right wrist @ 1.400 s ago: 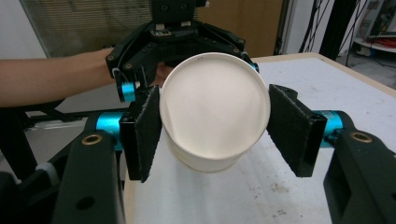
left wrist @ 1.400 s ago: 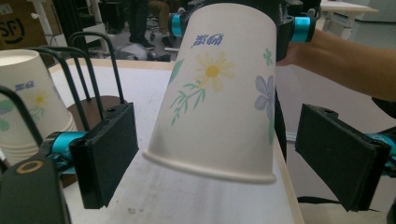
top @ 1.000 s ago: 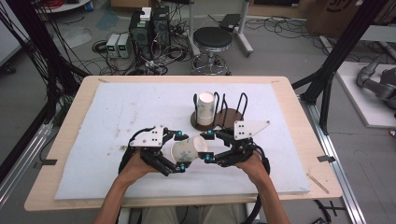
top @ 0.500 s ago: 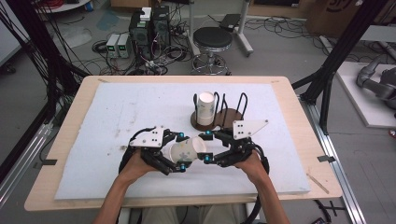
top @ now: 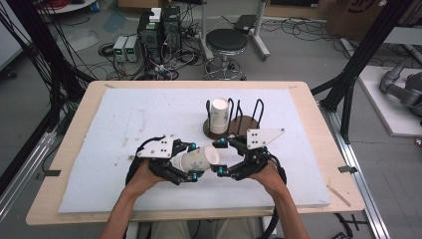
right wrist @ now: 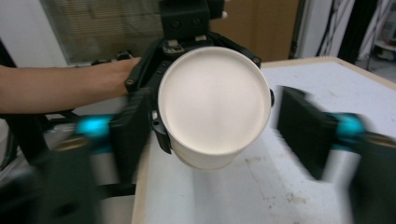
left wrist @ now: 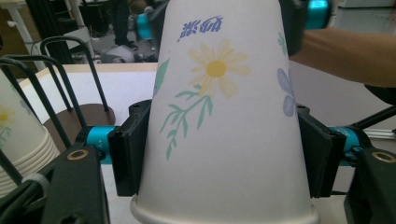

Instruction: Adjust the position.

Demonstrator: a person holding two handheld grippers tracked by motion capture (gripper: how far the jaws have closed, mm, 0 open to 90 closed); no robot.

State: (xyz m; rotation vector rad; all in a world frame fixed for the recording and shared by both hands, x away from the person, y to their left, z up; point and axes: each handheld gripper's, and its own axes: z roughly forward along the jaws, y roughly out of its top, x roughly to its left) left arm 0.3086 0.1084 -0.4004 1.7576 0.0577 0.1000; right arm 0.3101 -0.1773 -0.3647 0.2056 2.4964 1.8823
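Left gripper [left wrist: 219, 163] has just closed onto the paper cup [top: 199, 160], near the cup rack [top: 234, 130]. Right gripper [right wrist: 210, 126] jaws just opened, pads clear of it. Handover looks complete.

my left hand [top: 144, 174] comes in from the near edge with the forearm angled inward, carrying the left gripper [top: 191, 160] level and pointed toward my right, its jaws having just been closing and now pressed flat on both sides of the paper cup [top: 198, 159]. my right hand [top: 263, 173] mirrors it, forearm angled inward, with the right gripper [top: 220, 157] level and facing the left one nearly tip to tip, its jaws having just been opening and now standing clear on either side of the cup's base, one near it and one well off.
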